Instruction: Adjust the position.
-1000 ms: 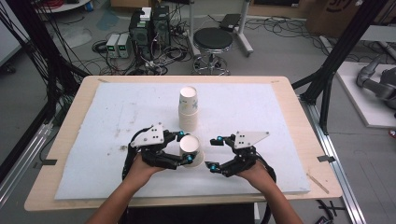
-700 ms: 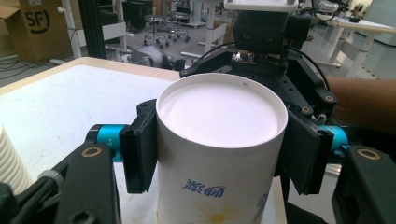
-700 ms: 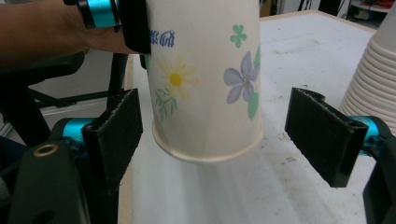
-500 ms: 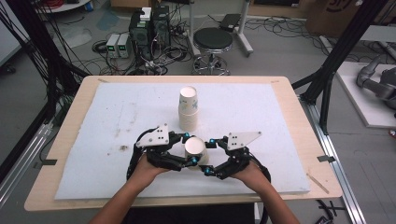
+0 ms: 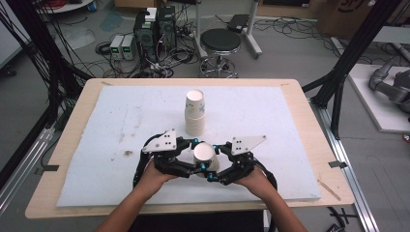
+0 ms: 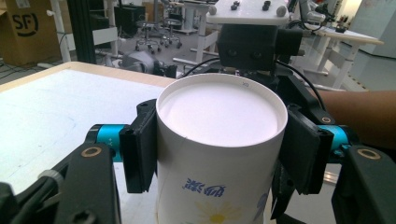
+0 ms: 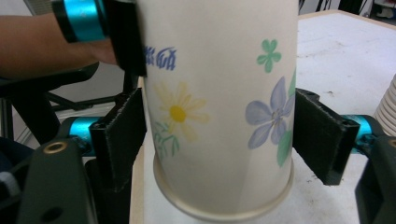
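Note:
A flowered paper cup (image 5: 204,153) stands upside down, its flat white base up, near the front middle of the white mat. My left gripper (image 5: 197,155) comes at it from the left. In the left gripper view, this gripper (image 6: 219,149) is shut on the cup (image 6: 219,116), with a black pad pressed on each side just under the base. My right gripper (image 5: 213,162) comes from the right. In the right gripper view, that gripper (image 7: 217,140) has its pads against both sides of the cup (image 7: 215,107) lower down, near the rolled rim.
A stack of upside-down paper cups (image 5: 195,116) stands on the mat (image 5: 96,145) just behind the grippers, and its edge (image 7: 385,112) appears at the right of the right gripper view. The wooden table edge (image 5: 63,140) frames the mat. A stool and cables lie beyond.
The right gripper has moved left to the cup and closed around it. The left gripper has kept its hold on the cup.

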The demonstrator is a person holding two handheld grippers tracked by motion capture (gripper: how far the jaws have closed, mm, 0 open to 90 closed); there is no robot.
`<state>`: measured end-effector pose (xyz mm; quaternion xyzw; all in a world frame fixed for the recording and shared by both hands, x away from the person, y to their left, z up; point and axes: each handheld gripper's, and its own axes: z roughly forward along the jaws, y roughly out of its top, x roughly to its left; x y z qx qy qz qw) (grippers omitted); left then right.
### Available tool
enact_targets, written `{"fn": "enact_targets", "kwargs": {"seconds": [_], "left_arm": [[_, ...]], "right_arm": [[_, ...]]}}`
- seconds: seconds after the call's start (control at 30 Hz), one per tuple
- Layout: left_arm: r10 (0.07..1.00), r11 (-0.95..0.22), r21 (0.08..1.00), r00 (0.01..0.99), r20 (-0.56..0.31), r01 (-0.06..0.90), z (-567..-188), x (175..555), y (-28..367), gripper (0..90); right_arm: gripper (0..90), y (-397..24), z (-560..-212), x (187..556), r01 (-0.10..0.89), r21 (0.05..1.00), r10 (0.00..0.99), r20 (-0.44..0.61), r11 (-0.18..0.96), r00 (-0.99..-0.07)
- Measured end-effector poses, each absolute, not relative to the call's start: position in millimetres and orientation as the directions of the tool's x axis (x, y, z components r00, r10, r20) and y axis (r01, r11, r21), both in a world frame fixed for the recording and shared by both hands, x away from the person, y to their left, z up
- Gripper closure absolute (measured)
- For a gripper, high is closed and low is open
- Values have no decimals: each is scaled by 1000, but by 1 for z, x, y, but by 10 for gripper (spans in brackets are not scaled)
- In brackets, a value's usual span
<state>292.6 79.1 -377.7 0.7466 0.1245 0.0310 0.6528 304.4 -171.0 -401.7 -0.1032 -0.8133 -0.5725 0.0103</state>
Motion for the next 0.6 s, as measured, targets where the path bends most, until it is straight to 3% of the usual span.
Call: {"fn": "enact_targets", "kwargs": {"seconds": [0.5, 0.53, 0.6], "left_arm": [[217, -121, 981, 968, -122, 151, -379, 292, 80, 348], [214, -130, 979, 969, -126, 156, -379, 292, 79, 331], [238, -152, 972, 961, -141, 181, -378, 291, 77, 168]], "right_arm": [[326, -171, -401, 304, 157, 925, 147, 112, 346, -983], [328, -171, -401, 304, 155, 923, 146, 110, 352, -983], [331, -171, -400, 304, 157, 918, 143, 112, 364, -983]]}}
